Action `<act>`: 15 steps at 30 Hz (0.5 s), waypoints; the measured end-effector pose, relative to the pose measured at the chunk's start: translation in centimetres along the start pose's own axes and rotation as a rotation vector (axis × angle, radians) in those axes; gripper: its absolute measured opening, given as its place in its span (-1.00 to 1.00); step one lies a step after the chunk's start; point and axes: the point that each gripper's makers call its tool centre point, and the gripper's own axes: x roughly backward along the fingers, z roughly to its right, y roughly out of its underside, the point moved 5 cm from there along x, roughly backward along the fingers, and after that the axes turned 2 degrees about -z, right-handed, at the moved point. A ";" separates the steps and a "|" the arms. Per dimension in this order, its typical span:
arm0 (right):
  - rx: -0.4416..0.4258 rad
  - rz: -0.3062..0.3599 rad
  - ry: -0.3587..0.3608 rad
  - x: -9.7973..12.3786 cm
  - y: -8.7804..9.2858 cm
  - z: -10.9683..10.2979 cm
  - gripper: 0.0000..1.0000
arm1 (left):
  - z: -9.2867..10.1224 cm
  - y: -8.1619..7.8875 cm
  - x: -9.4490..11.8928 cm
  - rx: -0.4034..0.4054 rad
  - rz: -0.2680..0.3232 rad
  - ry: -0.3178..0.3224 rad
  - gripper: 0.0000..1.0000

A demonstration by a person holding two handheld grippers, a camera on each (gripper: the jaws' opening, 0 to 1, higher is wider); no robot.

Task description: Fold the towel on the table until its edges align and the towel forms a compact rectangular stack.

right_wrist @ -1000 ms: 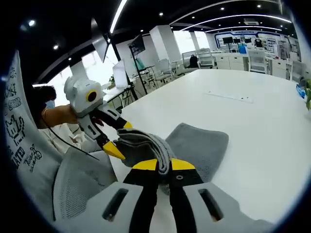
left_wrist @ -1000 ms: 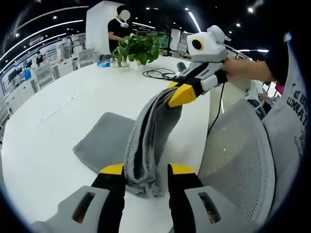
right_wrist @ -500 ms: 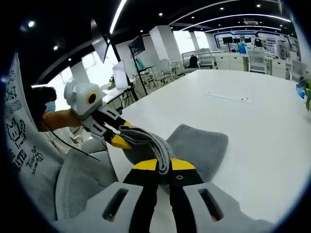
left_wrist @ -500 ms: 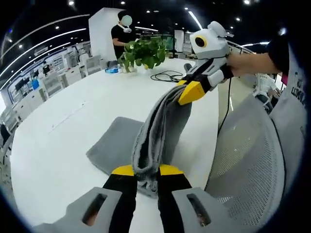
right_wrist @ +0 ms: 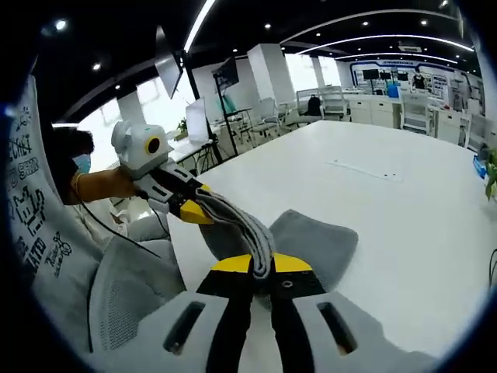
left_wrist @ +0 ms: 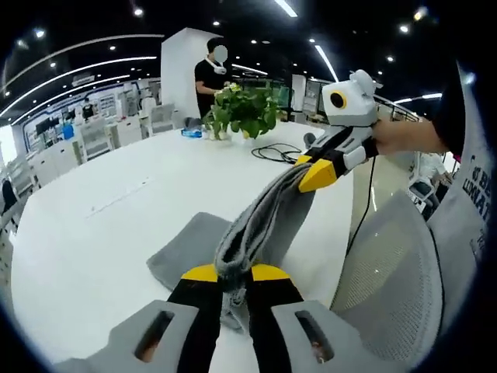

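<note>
Both grippers, the left gripper [left_wrist: 226, 273] now clamped alongside the right gripper [right_wrist: 262, 263], pinch the towel [left_wrist: 260, 225] lifted taut above the table [left_wrist: 85, 233], its far half resting, ready to fold.

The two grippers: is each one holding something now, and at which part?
Both hold the gray towel. The left gripper is shut on one end of its bunched edge, and the right gripper on the other end.

Open-plan office, dark ceiling with strip lights [left_wrist: 289, 8]. White pillar [left_wrist: 180, 74], white table [left_wrist: 93, 217], grey mesh chair [left_wrist: 388, 287]. Distant white desks [right_wrist: 404, 97], bright windows [right_wrist: 101, 124].
</note>
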 end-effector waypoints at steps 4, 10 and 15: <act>0.006 -0.012 0.003 -0.5 -0.5 0.9 -0.88 | -0.5 -0.4 -0.4 0.016 0.017 -0.012 -0.78; 0.010 -0.016 0.002 -1.3 -1.1 2.5 -0.88 | -1.4 -0.8 -1.0 0.068 0.033 -0.023 -0.81; -0.029 -0.018 -0.002 -2.5 -1.5 3.9 -0.88 | -2.8 -0.6 -1.9 0.114 0.045 -0.045 -0.81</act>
